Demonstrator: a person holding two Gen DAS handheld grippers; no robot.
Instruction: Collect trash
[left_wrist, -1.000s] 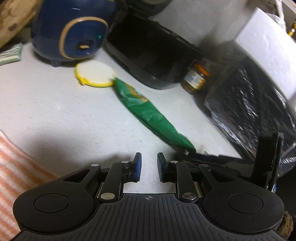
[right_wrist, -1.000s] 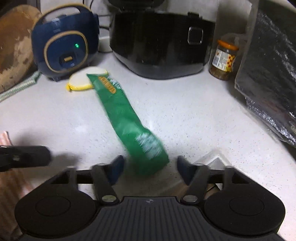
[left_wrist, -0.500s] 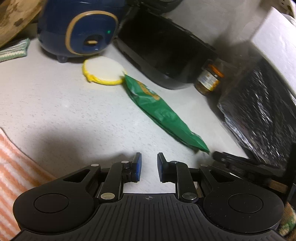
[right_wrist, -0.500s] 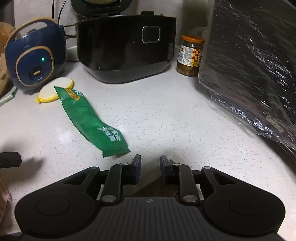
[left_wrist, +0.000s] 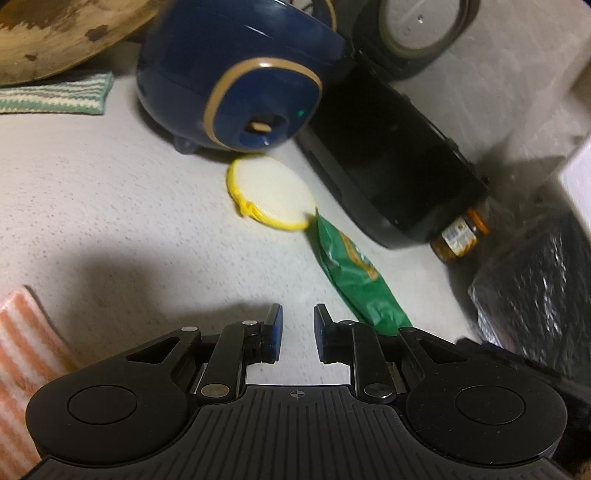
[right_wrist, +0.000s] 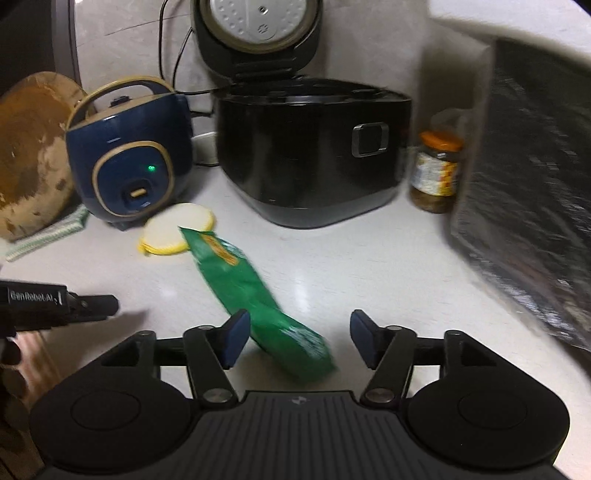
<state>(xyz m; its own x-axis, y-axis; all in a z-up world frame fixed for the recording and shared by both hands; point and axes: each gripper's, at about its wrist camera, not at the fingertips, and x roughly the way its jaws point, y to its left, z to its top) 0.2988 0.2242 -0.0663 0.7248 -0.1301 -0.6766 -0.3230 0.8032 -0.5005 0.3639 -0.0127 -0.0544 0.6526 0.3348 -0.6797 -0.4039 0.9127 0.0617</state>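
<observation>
"GenRobot.AI" in white on the left tongs' (right_wrist: 110, 304) black body, jar label unreadable

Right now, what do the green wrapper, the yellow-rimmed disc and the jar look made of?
Green wrapper: thin plastic film, glossy, going by its creases and sheen. Yellow-rimmed disc: matte pale face, probably fabric or sponge with a stitched-looking edge; too blurred to be sure. Jar: seemingly clear glass, dark contents showing through, paper-like label, orange lid.
</observation>
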